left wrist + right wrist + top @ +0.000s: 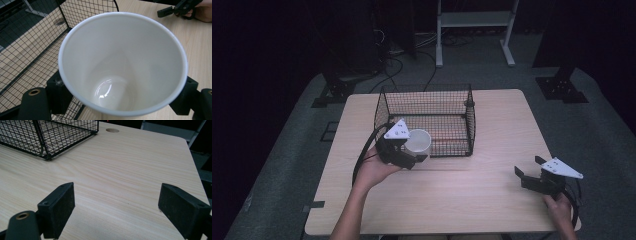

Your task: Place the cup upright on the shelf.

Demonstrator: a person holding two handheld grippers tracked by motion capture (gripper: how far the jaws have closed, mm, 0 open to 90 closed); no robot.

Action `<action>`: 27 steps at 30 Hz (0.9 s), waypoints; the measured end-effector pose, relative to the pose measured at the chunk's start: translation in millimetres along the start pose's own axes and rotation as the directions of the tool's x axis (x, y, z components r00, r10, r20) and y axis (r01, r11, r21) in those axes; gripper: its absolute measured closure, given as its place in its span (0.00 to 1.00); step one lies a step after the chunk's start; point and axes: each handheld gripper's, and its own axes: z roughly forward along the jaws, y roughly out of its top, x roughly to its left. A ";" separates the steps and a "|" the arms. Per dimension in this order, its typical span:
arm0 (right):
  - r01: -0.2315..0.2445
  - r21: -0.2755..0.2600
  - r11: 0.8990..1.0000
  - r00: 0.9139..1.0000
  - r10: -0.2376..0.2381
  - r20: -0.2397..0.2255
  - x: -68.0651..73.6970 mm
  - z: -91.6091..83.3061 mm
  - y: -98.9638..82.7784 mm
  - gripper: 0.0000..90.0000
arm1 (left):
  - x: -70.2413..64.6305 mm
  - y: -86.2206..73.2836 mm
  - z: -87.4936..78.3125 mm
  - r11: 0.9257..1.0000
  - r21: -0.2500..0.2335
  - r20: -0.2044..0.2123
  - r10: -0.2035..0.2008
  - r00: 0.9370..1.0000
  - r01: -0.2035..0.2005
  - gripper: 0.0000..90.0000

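The left gripper point(409, 152) holds a white cup point(418, 142) upright, its jaws clamped on the cup's wall from two opposite sides, and the cup sits right at the near-left corner of the wire basket point(427, 120), which stands toward the far edge of the table point(462, 200). From the high view it is hard to tell whether the cup is just outside the near wall of the basket or already over its rim, so the main risk is probably a collision: if the cup is carried forward too low, its base or the jaws could strike the top wire, tilting the cup in the grip or shoving the light basket across the wood. The cup looks thin-walled, and in the left gripper view its rim point(122, 62) seems slightly squeezed, so a harder pinch could buckle it, while a looser one could let it slip and drop. The right gripper point(529, 172) hovers near the near-right corner of the table with its jaws wide apart and nothing between them, well clear of the basket, so it poses little danger where it is. Counted: one cup, empty inside; one basket, apparently with nothing in it; one table; two grippers.
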 end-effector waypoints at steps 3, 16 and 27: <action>0.002 0.000 1.000 1.000 -0.002 0.000 0.0 0.0 0.0 0.15 | 2.7 4.4 -0.7 1.000 -0.001 0.001 0.004 1.000 -0.004 0.24; 0.002 0.000 1.000 1.000 -0.002 0.002 0.2 0.0 0.0 0.15 | 23.9 27.0 -2.2 1.000 0.014 0.008 0.005 1.000 -0.005 0.24; 0.000 0.000 1.000 1.000 0.000 0.002 0.0 0.0 0.0 0.15 | 42.0 47.4 1.3 0.999 0.040 0.012 0.015 1.000 -0.016 0.24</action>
